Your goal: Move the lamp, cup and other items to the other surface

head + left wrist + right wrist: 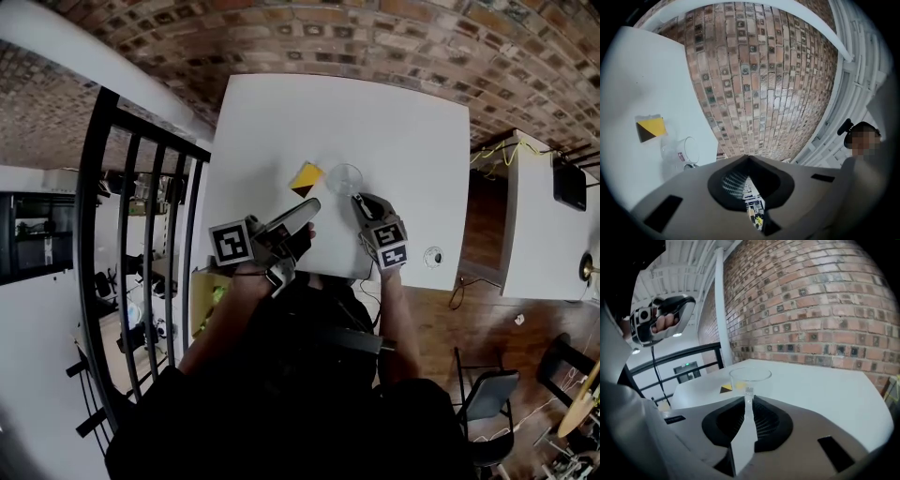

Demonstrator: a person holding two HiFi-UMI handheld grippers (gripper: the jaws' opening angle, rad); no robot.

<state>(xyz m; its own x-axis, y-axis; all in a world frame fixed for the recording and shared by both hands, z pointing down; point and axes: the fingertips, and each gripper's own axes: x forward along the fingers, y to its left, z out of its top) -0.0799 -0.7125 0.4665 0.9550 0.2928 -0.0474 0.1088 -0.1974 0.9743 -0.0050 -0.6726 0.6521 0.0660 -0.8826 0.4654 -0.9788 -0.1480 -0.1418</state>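
A clear cup [345,178] stands on the white table [394,131], with a yellow and black card [306,176] just left of it. My right gripper [357,200] reaches the cup's near side. In the right gripper view the jaws stand almost together, pinching the near wall of the cup [750,377] at the tips of that gripper [748,392]. My left gripper [312,206] hovers level near the card, shut and empty. The left gripper view has the cup [677,152] and card [650,128] at lower left, beyond the left gripper [749,158].
A black metal railing [141,234] runs along the left of the table. A small round object [432,255] lies near the table's front right corner. A second white table [534,216] stands to the right across a gap, and a chair [487,394] is below it.
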